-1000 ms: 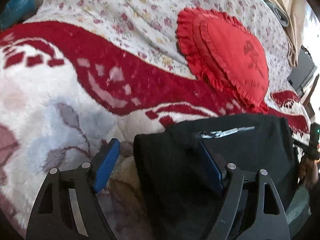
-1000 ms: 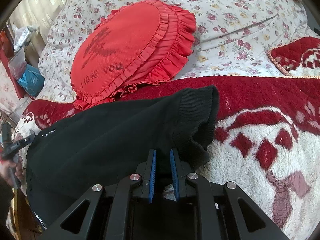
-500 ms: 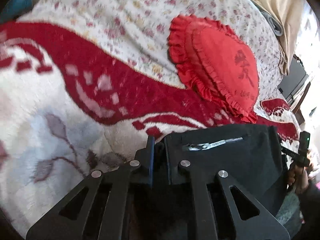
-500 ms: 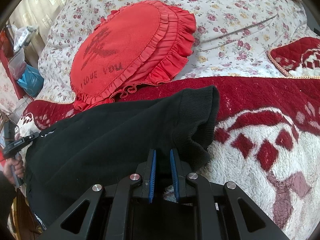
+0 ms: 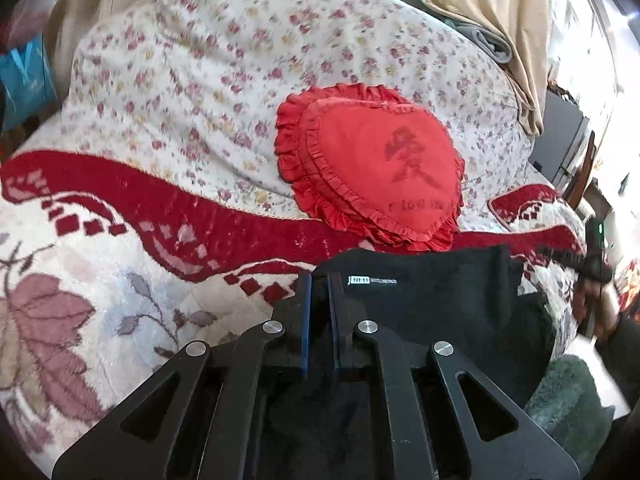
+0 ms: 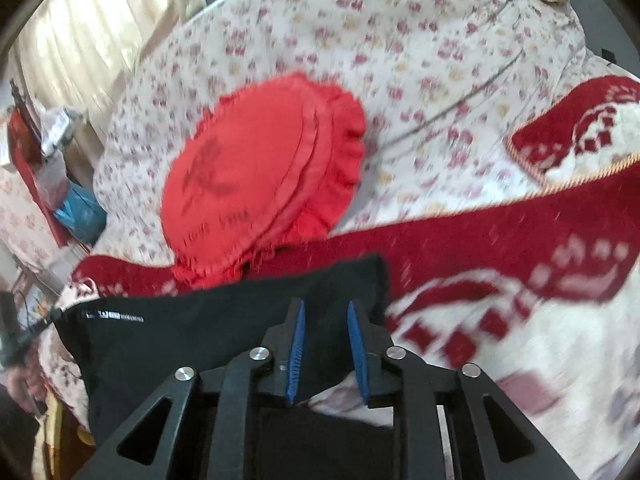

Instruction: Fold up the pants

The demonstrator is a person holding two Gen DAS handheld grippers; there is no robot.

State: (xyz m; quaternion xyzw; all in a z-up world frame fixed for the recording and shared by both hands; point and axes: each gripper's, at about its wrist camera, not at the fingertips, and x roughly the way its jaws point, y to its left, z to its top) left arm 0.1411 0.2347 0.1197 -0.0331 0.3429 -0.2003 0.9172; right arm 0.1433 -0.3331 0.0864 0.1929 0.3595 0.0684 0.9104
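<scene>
Two grippers work on the black pants (image 5: 432, 300), which lie on the red and white blanket (image 5: 120, 280) of the bed, just below the red heart-shaped cushion (image 5: 372, 168). My left gripper (image 5: 319, 300) is clamped tight on the pants' edge. My right gripper (image 6: 325, 320) has just been opening; its blue pads (image 6: 296, 352) stand narrowly apart with pants cloth between them, and I cannot tell if they still press it.

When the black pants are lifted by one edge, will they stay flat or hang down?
The black pants will probably hang down limp: the free part already drapes over the bed's edge. They look like soft knit, so likely light. The fleece blanket under them is fuzzy, so the cloth may drag rather than slide.
</scene>
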